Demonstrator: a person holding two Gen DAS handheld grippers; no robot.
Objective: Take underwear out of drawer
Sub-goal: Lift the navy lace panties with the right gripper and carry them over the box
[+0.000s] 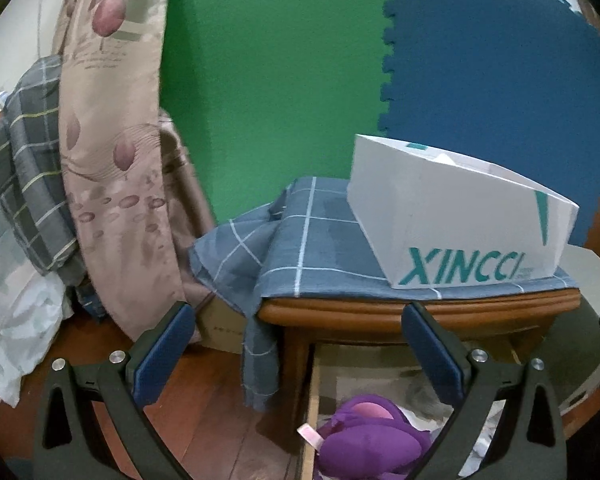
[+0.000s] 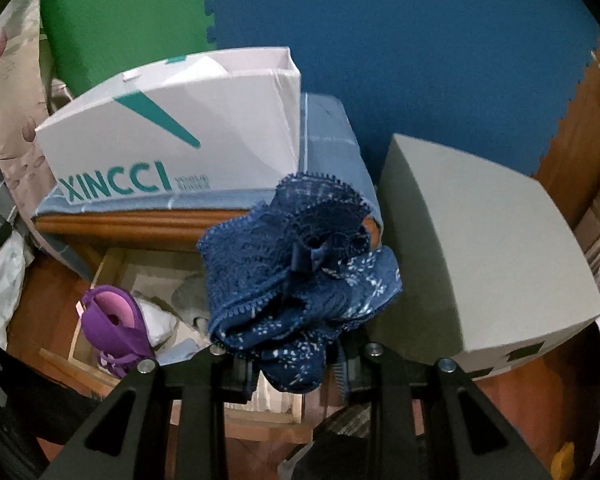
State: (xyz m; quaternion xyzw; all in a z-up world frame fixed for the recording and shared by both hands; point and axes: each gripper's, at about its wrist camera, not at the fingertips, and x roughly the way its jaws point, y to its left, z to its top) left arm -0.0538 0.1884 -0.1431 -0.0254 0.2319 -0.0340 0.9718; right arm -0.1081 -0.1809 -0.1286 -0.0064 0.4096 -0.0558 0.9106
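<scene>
Right wrist view: blue lace underwear (image 2: pixel 296 264) is clenched by the right gripper (image 2: pixel 296 354), bunched above the open drawer (image 2: pixel 100 272). Left gripper (image 1: pixel 298 344) is spread wide, nothing grasped. A purple bra (image 1: pixel 364 440) is seen inside the drawer.

A bedroom in a home. A floral quilt (image 1: pixel 112 168) and checked bedding (image 1: pixel 28 184) pile up at the left above a wood floor (image 1: pixel 204 412). A wooden nightstand (image 1: pixel 340 316) under a checked cloth (image 1: pixel 300 240) has its drawer (image 2: pixel 100 276) open, clothes inside. Green and blue foam mats (image 1: pixel 480 72) cover the wall behind.
</scene>
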